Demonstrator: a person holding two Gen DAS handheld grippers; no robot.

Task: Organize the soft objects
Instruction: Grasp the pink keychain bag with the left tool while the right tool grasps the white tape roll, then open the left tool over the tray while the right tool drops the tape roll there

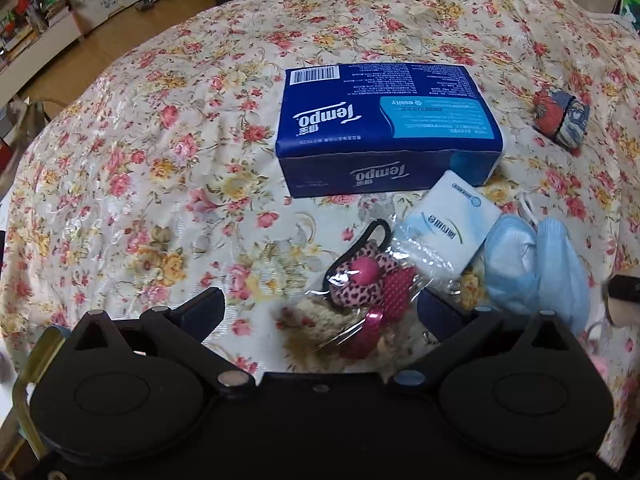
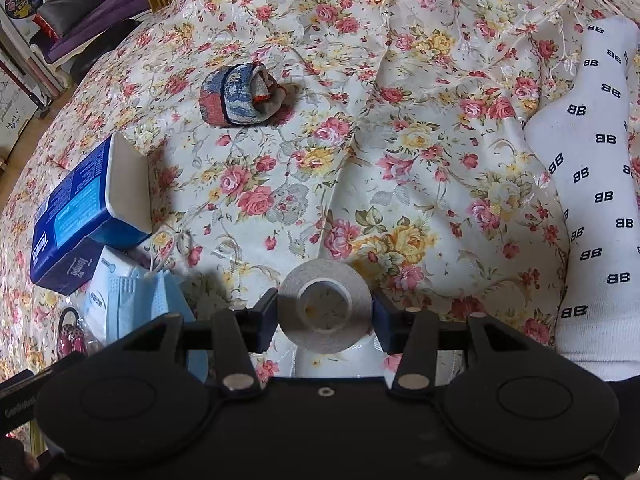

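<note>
Right hand-held gripper (image 2: 325, 316) clamping tape roll (image 2: 325, 306), left hand-held gripper (image 1: 320, 312) wide, empty

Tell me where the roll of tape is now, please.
In the right wrist view, the roll of tape sits low in the centre, clamped in the right gripper, with the blue face masks to its left.

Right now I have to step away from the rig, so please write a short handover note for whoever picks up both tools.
Left tool: open, holding nothing, over the bagged pink hair ties.
Right tool: shut on a roll of tape, held just above the floral cloth.
Grouped: blue tissue pack, small white tissue packet, blue face masks and the hair ties lie close together.
Apart: rolled patterned cloth farther back; white sock on the right.
Left: set the tape down, then bring in the cloth and sock.
</note>
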